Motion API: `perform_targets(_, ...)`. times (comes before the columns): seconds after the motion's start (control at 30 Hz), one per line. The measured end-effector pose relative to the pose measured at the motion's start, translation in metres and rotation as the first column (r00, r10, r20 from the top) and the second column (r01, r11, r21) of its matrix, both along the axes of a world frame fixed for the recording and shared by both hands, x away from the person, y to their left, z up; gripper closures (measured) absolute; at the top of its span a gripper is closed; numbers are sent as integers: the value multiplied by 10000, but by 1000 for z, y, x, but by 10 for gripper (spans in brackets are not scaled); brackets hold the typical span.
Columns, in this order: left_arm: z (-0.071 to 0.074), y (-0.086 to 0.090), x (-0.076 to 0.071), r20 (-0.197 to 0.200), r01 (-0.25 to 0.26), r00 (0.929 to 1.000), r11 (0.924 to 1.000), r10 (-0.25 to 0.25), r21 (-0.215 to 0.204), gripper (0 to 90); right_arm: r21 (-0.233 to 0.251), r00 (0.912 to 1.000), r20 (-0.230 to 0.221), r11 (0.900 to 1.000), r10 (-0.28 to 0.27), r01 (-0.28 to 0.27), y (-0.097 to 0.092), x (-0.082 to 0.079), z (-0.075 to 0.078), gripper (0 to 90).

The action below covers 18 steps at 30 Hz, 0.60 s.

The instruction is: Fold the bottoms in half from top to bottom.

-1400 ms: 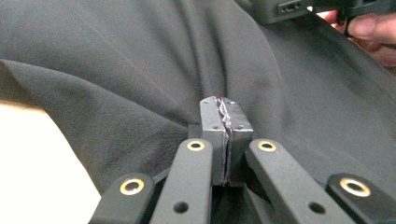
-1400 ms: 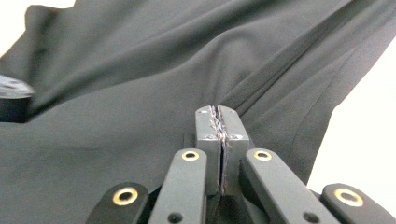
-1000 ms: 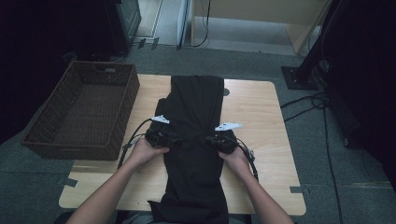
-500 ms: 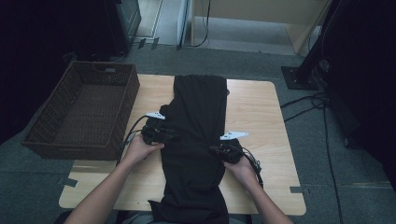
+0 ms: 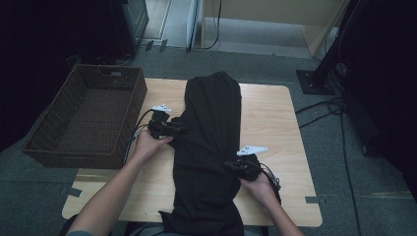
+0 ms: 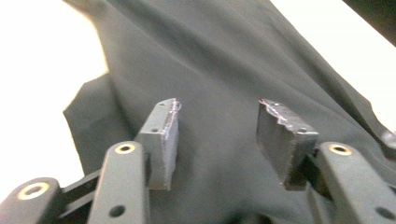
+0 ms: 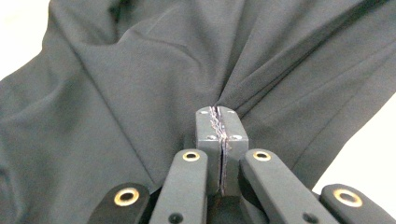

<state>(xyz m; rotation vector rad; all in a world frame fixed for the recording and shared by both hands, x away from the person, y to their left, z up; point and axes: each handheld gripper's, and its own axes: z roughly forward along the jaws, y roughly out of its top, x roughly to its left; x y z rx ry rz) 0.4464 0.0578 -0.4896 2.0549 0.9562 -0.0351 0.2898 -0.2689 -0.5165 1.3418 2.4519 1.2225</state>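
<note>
A dark wicker basket (image 5: pixel 83 118) sits at the table's (image 5: pixel 275 118) left edge with nothing in it. Just right of it, the left gripper (image 5: pixel 173 130) has its jaws spread, its pads (image 6: pixel 167 140) poised over the left edge of the black garment (image 5: pixel 211 142) and pinching nothing. The garment lies lengthwise down the table's middle. At its right edge, nearer the person, the right gripper (image 5: pixel 235 167) is pressed together on a fold of the cloth.
</note>
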Motion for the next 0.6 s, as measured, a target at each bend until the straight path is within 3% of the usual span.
perform_targets(0.13, 2, -3, 11, -179, 32, 9998, 10000, -34, -94, 405, -147, 9991, -168, 9992, 381, -383, -2, -13, 2, 898)
perform_targets(0.23, 0, -4, 15, -160, 16, 9999, 9999, -18, -141, 368, 128, 9955, -602, 9973, 735, -729, -4, -20, 2, 898)
perform_targets(0.3, -5, -5, 17, -453, 57, 9990, 9996, -69, -262, 350, -96, 9929, -503, 9941, 1074, -1080, -2, -25, 3, 896)
perform_targets(0.4, -11, -10, 16, -543, 217, 9983, 9995, -205, 208, 311, -167, 9962, -353, 9966, 801, -807, -2, -22, 3, 882)
perform_targets(0.47, -13, -13, 15, -480, 140, 9988, 9996, -127, 260, 308, -83, 9970, -308, 9974, 712, -715, -3, -19, 2, 881)
perform_targets(0.6, -15, -15, 16, -548, 67, 9985, 9994, -48, 342, 386, -139, 9972, -320, 9976, 669, -674, -4, -19, 3, 881)
